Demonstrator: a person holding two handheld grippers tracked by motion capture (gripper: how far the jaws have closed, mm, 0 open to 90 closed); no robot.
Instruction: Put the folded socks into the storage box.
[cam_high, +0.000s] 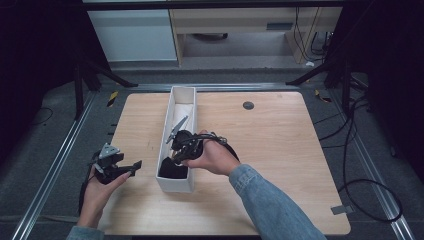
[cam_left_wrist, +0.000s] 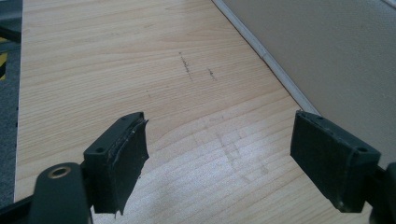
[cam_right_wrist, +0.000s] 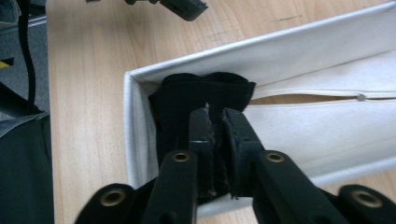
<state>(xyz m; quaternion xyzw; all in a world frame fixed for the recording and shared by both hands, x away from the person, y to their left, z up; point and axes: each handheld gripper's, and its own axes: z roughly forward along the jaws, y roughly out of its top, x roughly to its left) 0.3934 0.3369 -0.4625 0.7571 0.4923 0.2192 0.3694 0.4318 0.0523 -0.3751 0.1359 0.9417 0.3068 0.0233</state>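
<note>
My right gripper (cam_right_wrist: 215, 116) hangs over the near end of a long white box (cam_high: 167, 181) on the wooden table (cam_high: 280, 150). Its 2 jaws are pressed nearly together, and I cannot tell whether they pinch the black cloth (cam_right_wrist: 187, 98) bunched in that corner of the box. My left gripper (cam_left_wrist: 219, 156) hovers above bare table, just left of the box, jaws wide apart and holding nothing.

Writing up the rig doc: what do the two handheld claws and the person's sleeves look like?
Both are black. The left claw carries a grey three-cornered plate on top; its jaw pads are flat black blocks with frayed edges and brass-coloured rivets at the pivots. The right claw has the same grey plate and a black cable looping off it. Sleeves are blue denim.
</note>
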